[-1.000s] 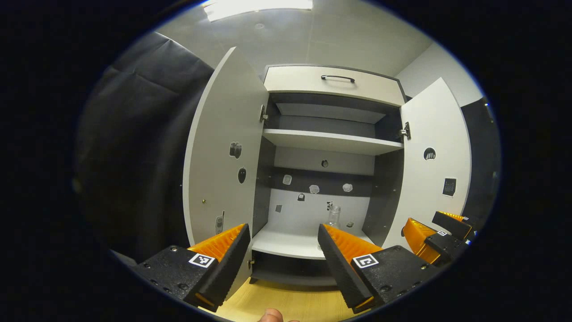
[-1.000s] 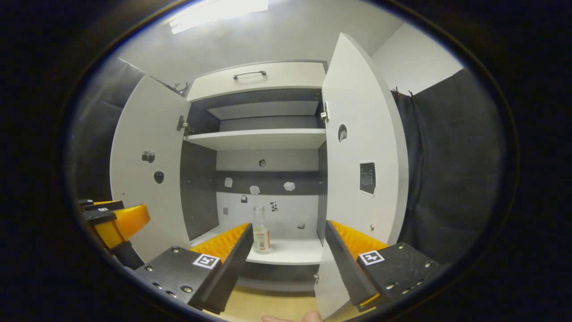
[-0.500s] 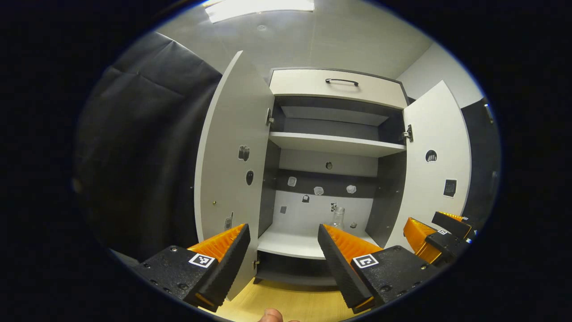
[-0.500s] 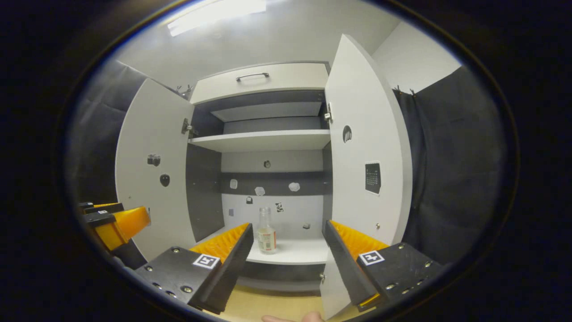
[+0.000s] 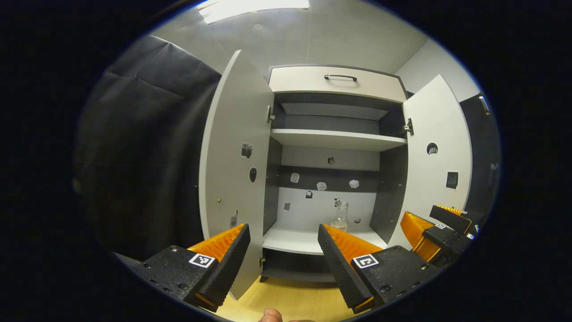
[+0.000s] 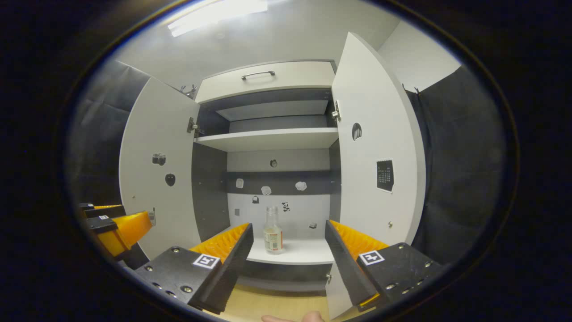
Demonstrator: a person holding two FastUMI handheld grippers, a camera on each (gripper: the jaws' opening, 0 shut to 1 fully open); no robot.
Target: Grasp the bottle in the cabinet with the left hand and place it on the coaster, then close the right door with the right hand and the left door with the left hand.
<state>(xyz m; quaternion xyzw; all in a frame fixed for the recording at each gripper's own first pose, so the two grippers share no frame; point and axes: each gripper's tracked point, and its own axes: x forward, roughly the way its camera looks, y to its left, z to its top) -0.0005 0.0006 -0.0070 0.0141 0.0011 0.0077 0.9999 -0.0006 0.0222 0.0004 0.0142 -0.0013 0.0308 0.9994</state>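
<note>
- Bottle (image 6: 272,230): clear glass, narrow neck, pale label round its lower body; it stands upright on the cabinet's (image 6: 268,80) bottom shelf (image 6: 295,252), free of both claws. In the left gripper view the bottle (image 5: 340,215) is half hidden behind a finger.
- Left claw (image 5: 282,250): spread wide, holding nothing; ridged wedge-shaped pads, matte textured bodies with square printed markers. It also appears at 9 o'clock in the right gripper view (image 6: 117,226).
- Right claw (image 6: 288,250): spread wide, holding nothing; seen at 4 o'clock in the left gripper view (image 5: 435,228).
- Left door (image 6: 156,179) and right door (image 6: 380,147): flat, smooth pale panels, both swung open; small stickers too small to make out.
- Worktop (image 5: 290,299): light wood grain, cut off at 6 o'clock.
</note>
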